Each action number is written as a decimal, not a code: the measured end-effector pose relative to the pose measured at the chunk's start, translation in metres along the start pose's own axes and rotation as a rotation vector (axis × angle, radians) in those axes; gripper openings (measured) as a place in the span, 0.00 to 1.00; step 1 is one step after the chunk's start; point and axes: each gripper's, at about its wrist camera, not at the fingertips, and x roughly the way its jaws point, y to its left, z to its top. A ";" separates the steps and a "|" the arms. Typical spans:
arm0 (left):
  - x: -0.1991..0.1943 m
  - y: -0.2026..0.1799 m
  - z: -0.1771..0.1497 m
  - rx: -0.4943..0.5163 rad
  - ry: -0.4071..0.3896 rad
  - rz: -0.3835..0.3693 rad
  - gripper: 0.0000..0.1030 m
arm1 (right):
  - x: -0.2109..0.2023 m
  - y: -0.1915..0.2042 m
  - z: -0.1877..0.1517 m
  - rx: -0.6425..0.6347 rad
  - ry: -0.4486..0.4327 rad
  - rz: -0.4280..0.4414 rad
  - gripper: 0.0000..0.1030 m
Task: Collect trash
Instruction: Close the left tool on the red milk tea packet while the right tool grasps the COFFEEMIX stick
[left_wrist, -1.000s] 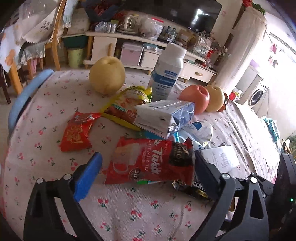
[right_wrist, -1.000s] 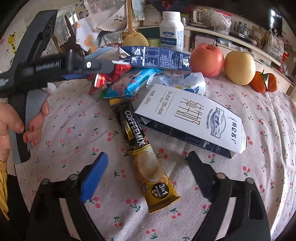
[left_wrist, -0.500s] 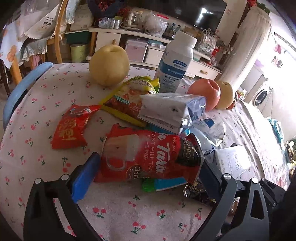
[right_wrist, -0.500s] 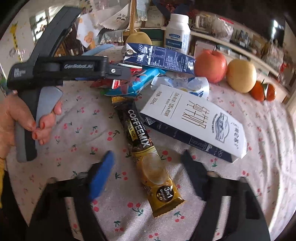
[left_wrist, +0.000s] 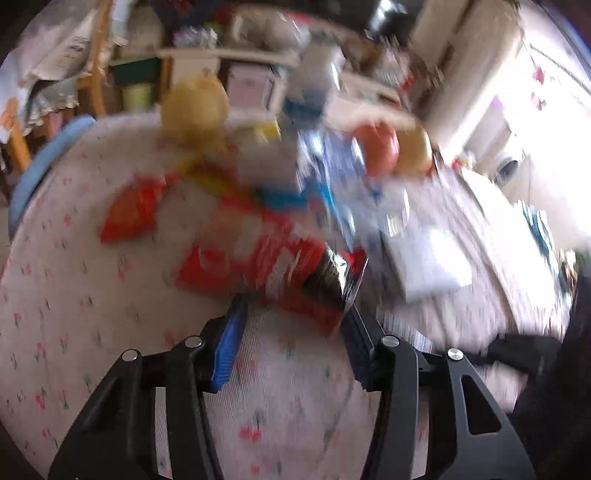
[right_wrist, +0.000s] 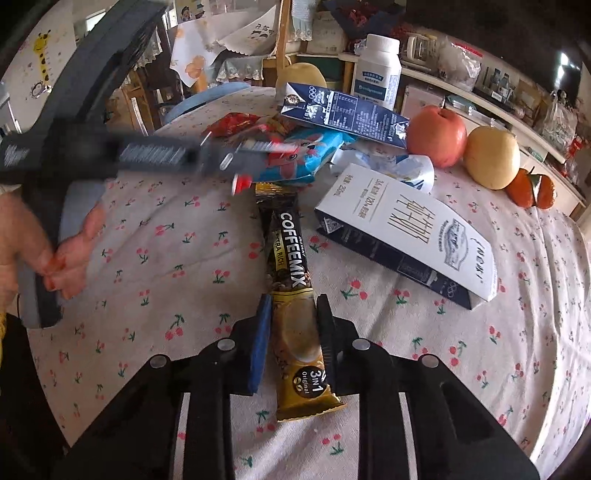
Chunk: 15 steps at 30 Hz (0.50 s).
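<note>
My right gripper (right_wrist: 291, 317) is shut on the Coffeemix sachet (right_wrist: 291, 280), which lies flat on the cherry-print tablecloth (right_wrist: 166, 240). My left gripper (left_wrist: 295, 306) is shut on the red milk tea packet (left_wrist: 266, 266); the left wrist view is blurred by motion. In the right wrist view the left gripper (right_wrist: 243, 162) reaches in from the left over the trash pile, with a red edge of the packet (right_wrist: 242, 182) below its tip. Other trash: a white carton (right_wrist: 406, 229), a blue carton (right_wrist: 343, 114), a blue snack wrapper (right_wrist: 306, 155), a small red wrapper (left_wrist: 129, 210).
A red apple (right_wrist: 436, 134), a pear (right_wrist: 491, 157) and persimmons (right_wrist: 532, 186) sit at the right back. Another pear (left_wrist: 195, 107) and a white bottle (right_wrist: 376, 70) stand at the far edge. Chairs and shelves lie beyond the table.
Both grippers have closed from open: the right on the Coffeemix sachet, the left on the red milk tea packet. The left gripper is moving fast, blurring its view.
</note>
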 end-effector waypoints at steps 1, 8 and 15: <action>-0.005 -0.003 -0.006 0.035 -0.020 0.012 0.45 | -0.002 -0.001 -0.001 0.000 -0.003 -0.003 0.25; -0.038 0.011 -0.032 -0.029 -0.003 0.022 0.45 | -0.021 -0.007 -0.007 0.035 -0.031 -0.001 0.25; -0.057 -0.003 -0.013 -0.281 -0.171 -0.014 0.82 | -0.032 -0.011 -0.004 0.050 -0.059 0.018 0.25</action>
